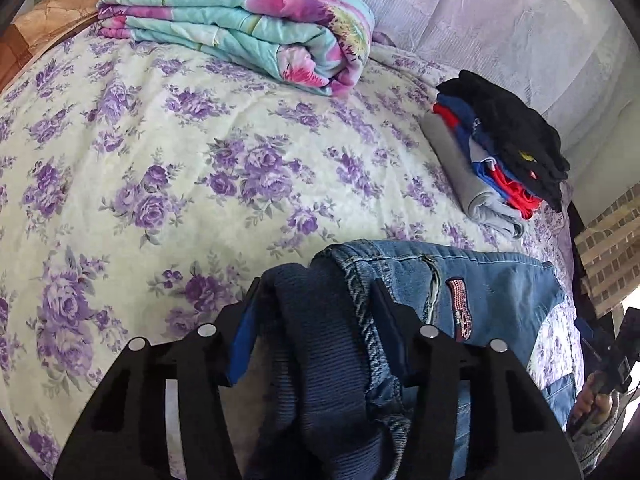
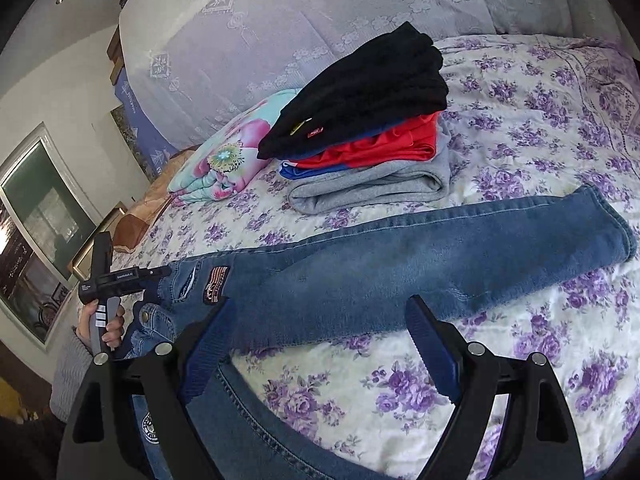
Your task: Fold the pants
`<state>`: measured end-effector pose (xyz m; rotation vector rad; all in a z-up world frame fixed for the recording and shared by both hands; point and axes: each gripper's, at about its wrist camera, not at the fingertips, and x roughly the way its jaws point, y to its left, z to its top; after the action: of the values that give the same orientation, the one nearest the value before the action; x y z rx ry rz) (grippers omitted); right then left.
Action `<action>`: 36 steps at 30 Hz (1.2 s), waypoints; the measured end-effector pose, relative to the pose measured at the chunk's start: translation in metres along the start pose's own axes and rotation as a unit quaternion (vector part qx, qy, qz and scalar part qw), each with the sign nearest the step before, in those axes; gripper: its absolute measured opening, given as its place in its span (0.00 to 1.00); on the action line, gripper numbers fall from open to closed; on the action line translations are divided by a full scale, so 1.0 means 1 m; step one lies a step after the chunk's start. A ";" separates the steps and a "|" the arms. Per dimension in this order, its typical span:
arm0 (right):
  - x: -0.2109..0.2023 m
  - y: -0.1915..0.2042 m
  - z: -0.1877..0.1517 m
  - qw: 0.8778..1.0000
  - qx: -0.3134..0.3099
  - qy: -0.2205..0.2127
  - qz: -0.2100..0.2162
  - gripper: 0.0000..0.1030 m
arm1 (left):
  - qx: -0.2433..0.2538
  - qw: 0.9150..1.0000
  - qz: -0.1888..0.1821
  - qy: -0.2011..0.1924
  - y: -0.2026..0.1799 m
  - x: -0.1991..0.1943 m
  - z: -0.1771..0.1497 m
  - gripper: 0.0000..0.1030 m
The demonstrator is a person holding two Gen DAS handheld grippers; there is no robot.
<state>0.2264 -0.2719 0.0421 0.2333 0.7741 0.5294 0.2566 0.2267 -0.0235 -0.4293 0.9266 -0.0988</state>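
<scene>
Left wrist view first: the left tongs [image 1: 320,304] are clenched on a thick bunch of the jeans [image 1: 488,296], the dark ribbed inner waistband and the stitched denim edge squeezed between the two blue pads. The rest of the denim spreads away to the right of the tongs, a striped patch [image 1: 464,308] showing on it, all lying on the bed [image 1: 168,168] with its purple-flowered cover. Beyond the jeans, toward the headboard side, sits a stack of folded clothes [image 1: 504,148], black on top, red and blue in the middle, grey underneath. Further out from the jeans, a folded floral quilt [image 1: 240,28] in turquoise and pink rests on the bed. At the far right edge, past the denim, the right hand [image 1: 596,400] grips its handle.

Over to the right wrist view: the right tongs [image 2: 320,320] stand released, pads wide apart, the left pad touching the denim, nothing pinched between them. The jeans [image 2: 400,256] stretch across the bed [image 2: 520,128], one leg running out flat to the right, hem at the far end. The patch [image 2: 218,284] sits near the waist end, where the left tongs [image 2: 160,274] bite the fabric, the left hand [image 2: 104,324] wrapped round the handle. Just behind the jeans leg stands the clothes stack [image 2: 368,128], close but apart; the quilt [image 2: 224,156] lies beside that stack on its left.
</scene>
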 end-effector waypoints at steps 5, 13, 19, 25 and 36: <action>0.032 0.006 0.025 0.998 -0.056 0.021 -0.001 0.84 | 0.035 0.996 -0.016 -0.080 -0.013 -0.027 -0.007 0.11; 0.097 0.005 0.066 0.981 -0.176 0.080 -0.012 0.84 | 0.006 0.996 -0.040 -0.080 0.002 -0.023 -0.007 0.11; 0.137 0.010 0.070 0.952 -0.283 0.117 -0.004 0.84 | -0.009 0.996 -0.050 -0.076 0.010 -0.019 -0.010 0.11; 0.178 0.001 0.084 0.932 -0.322 0.166 0.023 0.83 | -0.014 0.996 -0.050 -0.070 0.012 -0.014 -0.008 0.11; 0.145 -0.001 0.072 0.946 -0.287 0.149 0.015 0.10 | -0.003 0.997 -0.047 -0.064 0.007 -0.007 0.001 0.11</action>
<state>0.3640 -0.1958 0.0050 -0.3852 0.8748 0.8070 0.2522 0.2354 -0.0206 -0.4788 0.7805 -0.1518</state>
